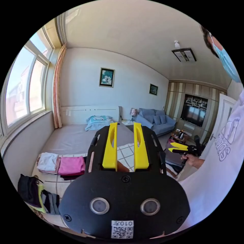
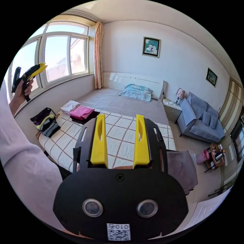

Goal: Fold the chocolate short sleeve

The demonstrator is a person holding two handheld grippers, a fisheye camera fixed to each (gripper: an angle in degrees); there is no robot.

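Note:
My left gripper point(image 1: 125, 124) is raised in the air, its yellow jaws apart with nothing between them. My right gripper point(image 2: 120, 116) hangs open and empty over the checked quilt point(image 2: 122, 147) on the bed. Each gripper also shows in the other's view, held in a hand: the right gripper point(image 1: 178, 148) and the left gripper point(image 2: 35, 70). A folded stack with a white piece point(image 2: 70, 104) and a pink piece point(image 2: 81, 111) lies on a dark brownish garment point(image 2: 87, 119). A loose pile of dark, yellow-green and grey clothes point(image 2: 47, 123) sits at the bed's edge. I cannot tell which is the chocolate short sleeve.
The person in a white shirt point(image 1: 216, 162) stands beside the bed. A light blue blanket point(image 2: 136, 92) lies by the headboard. A nightstand with a lamp point(image 2: 174, 105), a blue sofa point(image 2: 200, 119) and a small table point(image 2: 214, 157) are to the right. A window wall runs along the far side.

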